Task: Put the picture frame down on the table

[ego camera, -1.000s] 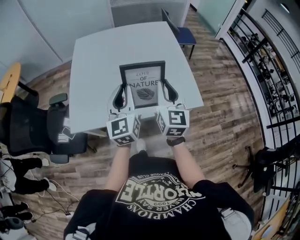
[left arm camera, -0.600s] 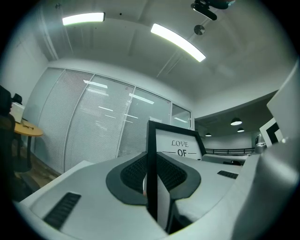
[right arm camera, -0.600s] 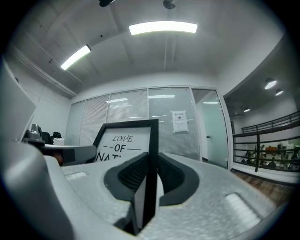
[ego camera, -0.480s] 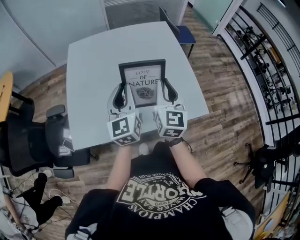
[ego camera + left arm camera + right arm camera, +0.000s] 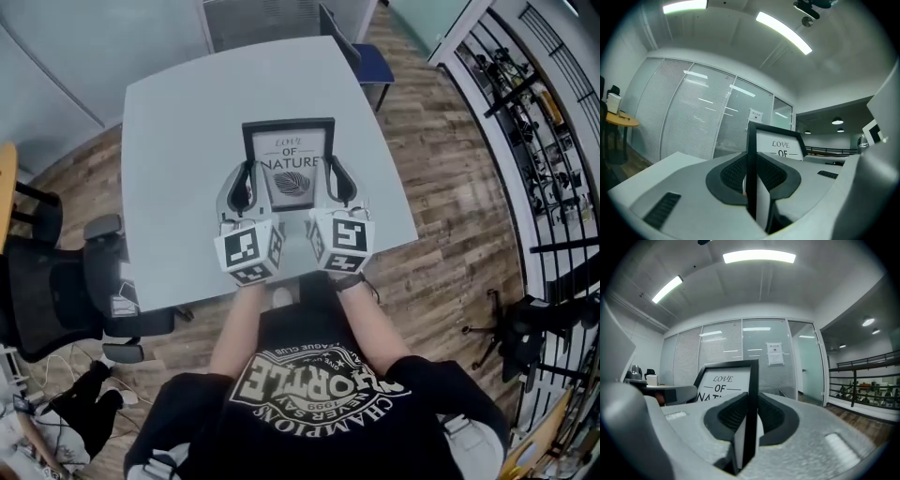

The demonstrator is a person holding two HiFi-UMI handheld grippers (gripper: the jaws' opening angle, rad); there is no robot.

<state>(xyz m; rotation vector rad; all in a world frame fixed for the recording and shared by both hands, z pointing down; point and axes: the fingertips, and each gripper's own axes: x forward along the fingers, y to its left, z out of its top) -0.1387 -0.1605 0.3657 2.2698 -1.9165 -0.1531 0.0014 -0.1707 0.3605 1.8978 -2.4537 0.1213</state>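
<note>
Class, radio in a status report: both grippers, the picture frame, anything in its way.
Left gripper shut on left edge of picture frame; right gripper shut on right edge. Frame over the table, touchdown unclear. Nothing in the way.

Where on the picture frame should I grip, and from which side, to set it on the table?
Grip the picture frame by its thin black side rails, near the lower corners. The left gripper takes the left rail and the right gripper the right, each coming from the person's end. The rails are straight and narrow enough to fit between the jaws. A matched hold should keep it level over the table.
</note>
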